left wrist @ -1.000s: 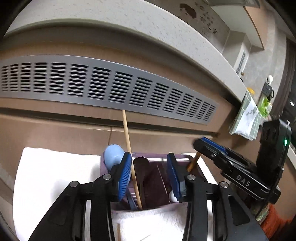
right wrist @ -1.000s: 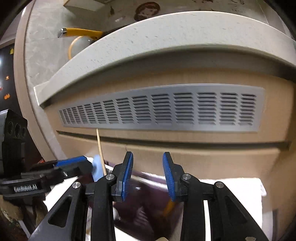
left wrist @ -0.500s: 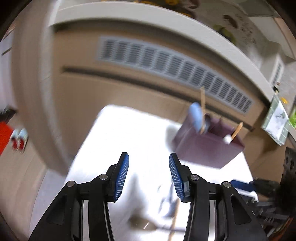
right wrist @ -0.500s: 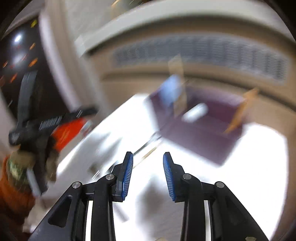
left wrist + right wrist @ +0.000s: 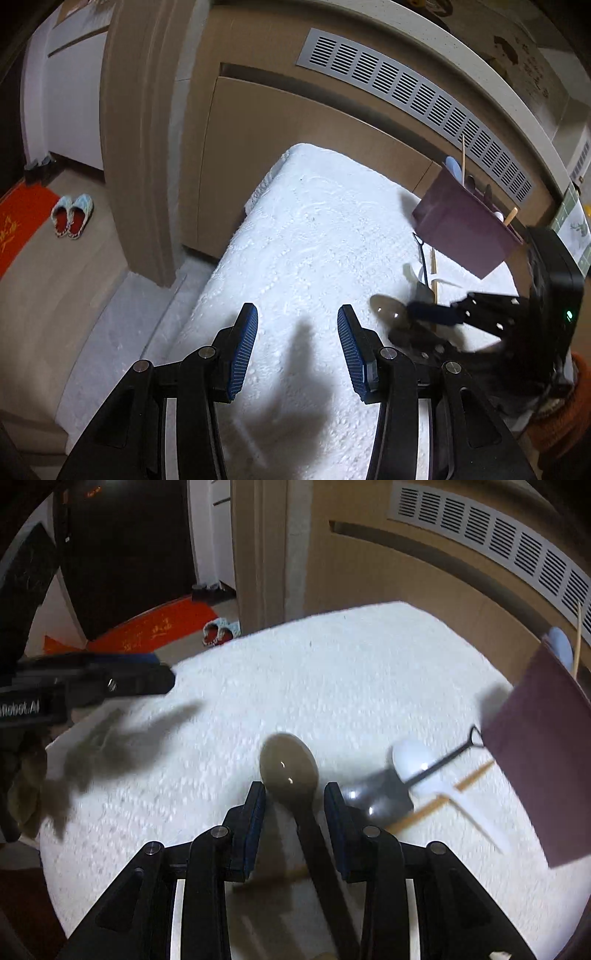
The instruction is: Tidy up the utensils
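Bare white cloth [image 5: 295, 236] left, utensil pile [image 5: 406, 786] and purple holder [image 5: 539, 760] crowding right

Beige cabinet [image 5: 280, 122] with grey vent [image 5: 417, 92], red mat [image 5: 18, 221]

Both tools are matte black with angular linkage arms joined by round silver screw heads, and each finger carries a ribbed blue pad [image 5: 243, 349]. The left gripper [image 5: 297, 349] bears white lettering reading "Robot.AI" on its side, while the right gripper [image 5: 294, 821] has a boxy black housing with a small green light. An orange knitted sleeve [image 5: 576, 417] and a patterned glove cover the person's right arm
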The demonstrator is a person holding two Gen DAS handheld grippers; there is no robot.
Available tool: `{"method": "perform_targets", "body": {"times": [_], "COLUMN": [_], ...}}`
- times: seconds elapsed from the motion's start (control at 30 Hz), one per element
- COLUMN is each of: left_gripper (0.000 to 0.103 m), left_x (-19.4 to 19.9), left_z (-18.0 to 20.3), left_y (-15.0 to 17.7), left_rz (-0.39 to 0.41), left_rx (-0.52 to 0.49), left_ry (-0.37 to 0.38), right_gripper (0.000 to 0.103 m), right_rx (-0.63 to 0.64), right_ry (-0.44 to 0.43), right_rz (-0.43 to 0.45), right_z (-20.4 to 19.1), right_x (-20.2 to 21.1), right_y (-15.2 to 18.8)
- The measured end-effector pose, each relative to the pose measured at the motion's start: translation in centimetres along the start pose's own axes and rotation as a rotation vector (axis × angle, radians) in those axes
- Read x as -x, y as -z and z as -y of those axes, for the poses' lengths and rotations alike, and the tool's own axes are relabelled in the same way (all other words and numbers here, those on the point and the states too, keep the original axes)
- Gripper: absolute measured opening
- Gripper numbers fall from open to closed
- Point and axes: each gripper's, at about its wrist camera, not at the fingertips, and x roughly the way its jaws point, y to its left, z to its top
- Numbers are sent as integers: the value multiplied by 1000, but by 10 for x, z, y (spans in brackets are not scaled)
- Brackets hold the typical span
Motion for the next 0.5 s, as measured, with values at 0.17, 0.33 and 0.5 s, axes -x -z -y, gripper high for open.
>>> {"method": "perform_targets", "body": {"times": [0.17, 0.33, 0.5], "left_gripper": [46, 46, 46], "left_x": [0, -2, -11], "left_z": [4, 12, 33], "left_y": [-1, 2, 6], "left_rz": [0, -15, -36], "left_rx": [-14, -37, -78], "left_ry": [23, 32, 75], "right_gripper": [33, 31, 31], "right_rx": [25, -43, -209], "right_ry": [2, 39, 72], "right_rz": [7, 18, 100], "right_z": [-4, 3, 35], "right_x": [-9, 10, 75], "right_y": [-11, -3, 36]}}
